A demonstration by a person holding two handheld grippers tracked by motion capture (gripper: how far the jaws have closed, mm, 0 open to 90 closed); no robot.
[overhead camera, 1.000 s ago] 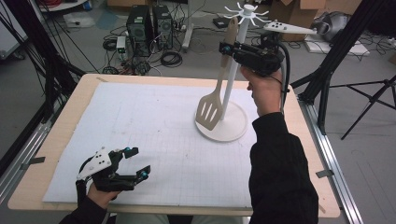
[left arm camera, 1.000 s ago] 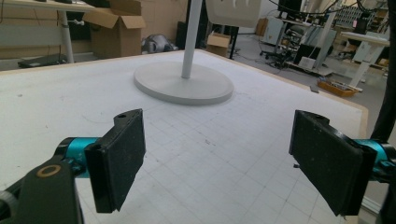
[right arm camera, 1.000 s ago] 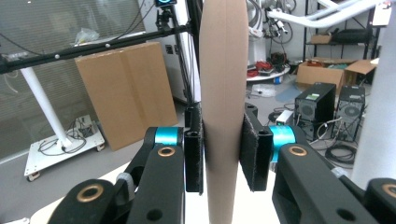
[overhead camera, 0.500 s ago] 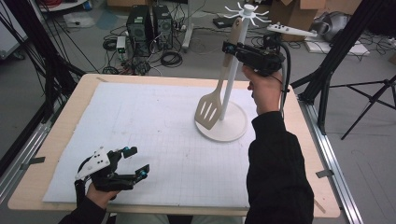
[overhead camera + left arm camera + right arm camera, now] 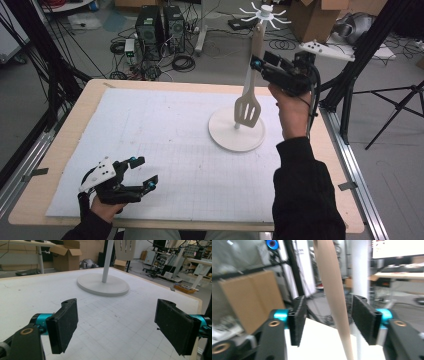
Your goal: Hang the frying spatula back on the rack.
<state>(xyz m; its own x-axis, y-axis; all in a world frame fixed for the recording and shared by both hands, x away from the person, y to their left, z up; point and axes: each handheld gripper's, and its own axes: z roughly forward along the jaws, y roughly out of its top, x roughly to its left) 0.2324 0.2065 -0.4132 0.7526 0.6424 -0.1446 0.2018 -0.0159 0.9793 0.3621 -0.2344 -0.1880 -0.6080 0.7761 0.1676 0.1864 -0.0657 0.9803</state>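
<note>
Now the right gripper has just been opening, its jaws standing clear either side of the spatula handle, pads off it. That spatula hangs from the white hook stand at the far right of the bench, blade just above the round base. Risk here: if the jaws brush the handle on the way out, it could swing, slip its hook and clatter down. Over at the near left, the left gripper sits spread wide and empty, low over the white mat.
</note>
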